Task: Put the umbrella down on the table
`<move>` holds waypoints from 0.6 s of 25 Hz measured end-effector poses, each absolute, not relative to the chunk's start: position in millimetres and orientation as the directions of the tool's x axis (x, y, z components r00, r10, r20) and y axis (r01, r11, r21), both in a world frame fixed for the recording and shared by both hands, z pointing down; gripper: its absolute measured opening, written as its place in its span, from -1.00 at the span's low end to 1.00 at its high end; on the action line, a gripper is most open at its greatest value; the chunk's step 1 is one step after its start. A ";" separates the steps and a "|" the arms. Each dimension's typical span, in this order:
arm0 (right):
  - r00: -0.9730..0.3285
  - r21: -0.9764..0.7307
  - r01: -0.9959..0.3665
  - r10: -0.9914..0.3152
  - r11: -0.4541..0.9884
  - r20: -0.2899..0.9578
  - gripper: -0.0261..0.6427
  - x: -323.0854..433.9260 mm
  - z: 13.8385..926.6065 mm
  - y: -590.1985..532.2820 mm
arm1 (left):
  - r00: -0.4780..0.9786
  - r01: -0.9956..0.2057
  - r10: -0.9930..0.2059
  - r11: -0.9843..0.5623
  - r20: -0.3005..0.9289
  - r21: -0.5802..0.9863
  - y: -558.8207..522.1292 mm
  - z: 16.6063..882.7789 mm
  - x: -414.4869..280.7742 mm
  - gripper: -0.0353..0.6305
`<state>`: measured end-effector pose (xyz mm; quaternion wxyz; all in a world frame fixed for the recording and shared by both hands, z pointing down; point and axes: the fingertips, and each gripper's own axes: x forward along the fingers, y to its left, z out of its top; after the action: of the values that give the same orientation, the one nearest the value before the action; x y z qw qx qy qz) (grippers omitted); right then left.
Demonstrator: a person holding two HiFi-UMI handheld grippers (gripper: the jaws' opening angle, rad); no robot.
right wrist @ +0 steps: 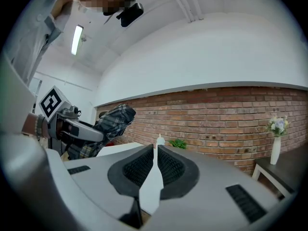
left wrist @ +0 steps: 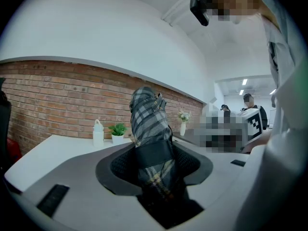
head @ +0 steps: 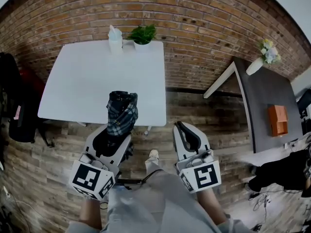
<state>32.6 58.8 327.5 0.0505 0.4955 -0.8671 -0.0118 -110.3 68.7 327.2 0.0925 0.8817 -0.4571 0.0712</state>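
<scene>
Gripping the folded umbrella point(head: 121, 111), the left gripper point(head: 116, 132) hung by the table's point(head: 77, 81) near edge, umbrella not yet down; the right gripper point(head: 181, 127) was closed, empty.

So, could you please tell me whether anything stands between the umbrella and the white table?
Nothing visible does: a bottle and a potted plant stand only at the table's far edge, away from the umbrella.

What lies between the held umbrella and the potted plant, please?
Nothing: in the head view, only bare white table separates the umbrella from the potted plant.
</scene>
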 end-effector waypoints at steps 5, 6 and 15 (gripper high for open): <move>-0.542 0.063 -0.834 -0.836 0.548 0.085 -0.76 50.7 325.8 -14.9 | 0.545 -0.838 -0.809 -0.535 0.219 0.109 2.7 325.3 -90.2 -0.21; -0.549 0.060 -0.830 -0.831 0.555 0.088 -0.76 54.6 325.2 -29.0 | 0.540 -0.841 -0.812 -0.529 0.222 0.110 -10.4 324.4 -85.4 -0.21; -0.604 0.045 -0.791 -0.790 0.610 0.101 -0.76 71.5 327.7 -105.9 | 0.493 -0.870 -0.837 -0.478 0.238 0.120 -81.0 324.5 -60.6 -0.21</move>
<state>71.5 -105.9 327.7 0.0553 0.4414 -0.8956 0.0020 -60.6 -81.0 324.5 0.1128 0.8566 -0.4981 0.0733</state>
